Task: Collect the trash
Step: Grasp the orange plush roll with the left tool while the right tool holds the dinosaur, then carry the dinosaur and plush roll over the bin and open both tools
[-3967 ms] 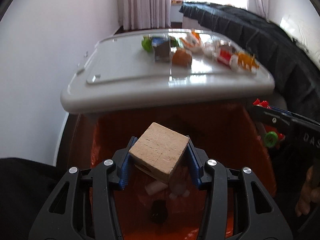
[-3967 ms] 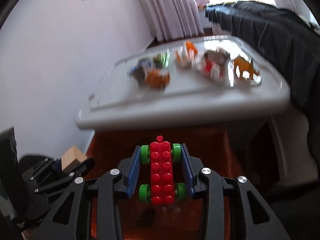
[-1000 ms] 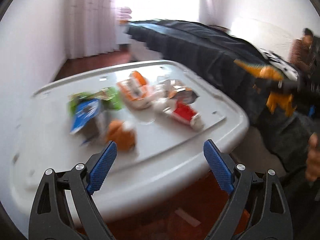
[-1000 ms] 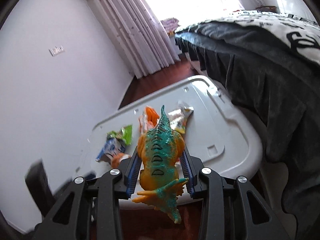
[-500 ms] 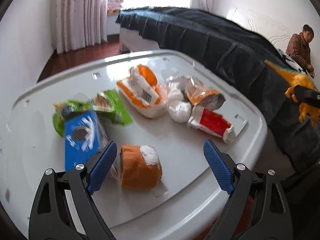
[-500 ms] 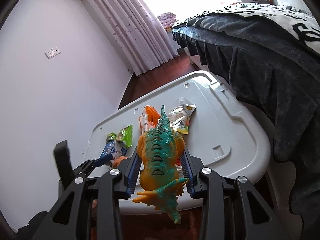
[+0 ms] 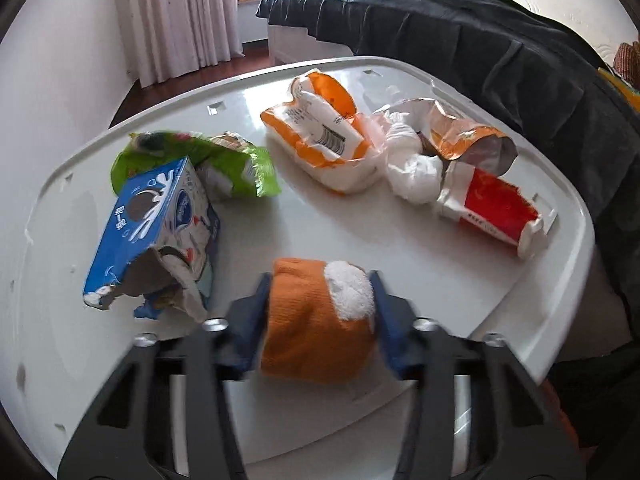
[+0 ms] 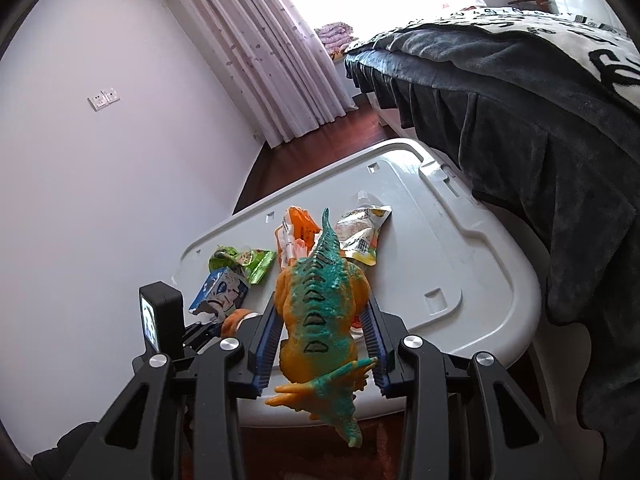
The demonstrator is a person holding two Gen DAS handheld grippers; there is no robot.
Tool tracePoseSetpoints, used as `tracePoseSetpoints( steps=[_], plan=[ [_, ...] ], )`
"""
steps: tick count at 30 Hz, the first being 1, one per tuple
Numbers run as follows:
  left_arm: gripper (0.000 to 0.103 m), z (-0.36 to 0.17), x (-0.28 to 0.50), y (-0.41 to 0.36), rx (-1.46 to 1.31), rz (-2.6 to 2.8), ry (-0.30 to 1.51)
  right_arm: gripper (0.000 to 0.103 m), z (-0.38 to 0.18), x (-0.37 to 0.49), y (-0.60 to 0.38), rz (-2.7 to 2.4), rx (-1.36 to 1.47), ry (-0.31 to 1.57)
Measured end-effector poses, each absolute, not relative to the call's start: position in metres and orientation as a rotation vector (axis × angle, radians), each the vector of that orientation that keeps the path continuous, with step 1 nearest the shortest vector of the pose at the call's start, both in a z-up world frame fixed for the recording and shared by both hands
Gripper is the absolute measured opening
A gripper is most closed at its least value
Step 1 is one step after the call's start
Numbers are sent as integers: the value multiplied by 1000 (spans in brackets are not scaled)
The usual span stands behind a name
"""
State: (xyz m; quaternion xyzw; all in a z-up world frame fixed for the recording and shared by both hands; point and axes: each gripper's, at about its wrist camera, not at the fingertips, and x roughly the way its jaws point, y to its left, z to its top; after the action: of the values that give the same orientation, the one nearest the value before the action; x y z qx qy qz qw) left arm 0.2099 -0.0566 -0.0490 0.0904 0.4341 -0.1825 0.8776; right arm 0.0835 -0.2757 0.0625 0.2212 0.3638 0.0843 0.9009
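An orange cloth bundle with a white patch (image 7: 316, 332) lies near the front edge of the white plastic lid (image 7: 280, 216). My left gripper (image 7: 320, 312) is closing around it, and its blue pads touch both sides of the bundle. Farther back lie a torn blue carton (image 7: 152, 232), a green wrapper (image 7: 236, 164), an orange-and-white packet (image 7: 320, 140), crumpled white tissue (image 7: 408, 168), a foil pouch (image 7: 468, 140) and a red-and-white wrapper (image 7: 492, 208). My right gripper (image 8: 322, 324) hangs above the lid's near edge, shut on an orange-and-teal dinosaur toy (image 8: 320, 304).
A bed with a dark blanket (image 7: 480, 40) runs along the right of the lid. Pale curtains (image 7: 180, 12) and a white wall (image 8: 100, 200) stand behind and to the left. Dark wooden floor (image 8: 304, 144) shows beyond the lid.
My left gripper dropped forward over the lid and its wide jaws closed in around the orange bundle. The right gripper stayed in place with the dinosaur.
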Motion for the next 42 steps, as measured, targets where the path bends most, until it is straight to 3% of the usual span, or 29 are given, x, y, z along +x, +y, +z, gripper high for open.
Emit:
tracePoseSetpoints(
  steps=[2,5,13,24,30,42],
  plan=[
    [33,-47,205,-58,185,-375,895,38,61,85,-275,175,458,758],
    [29,-45,199,-58,160,-360,893,38,60,88,-270,178,447,767],
    [28,-9,146,-49,106,-320,874,38,55,93,-250,219,409,790],
    [28,28,16,-4,72,-82,872,38,60,46,-196,362,279,736],
    [28,4,-30,4,13,-55,911,39,27,-8,-173,317,237,834],
    [28,-72,-41,8,-17,-10,1083,39,-44,-50,-147,274,184,1035]
  ],
)
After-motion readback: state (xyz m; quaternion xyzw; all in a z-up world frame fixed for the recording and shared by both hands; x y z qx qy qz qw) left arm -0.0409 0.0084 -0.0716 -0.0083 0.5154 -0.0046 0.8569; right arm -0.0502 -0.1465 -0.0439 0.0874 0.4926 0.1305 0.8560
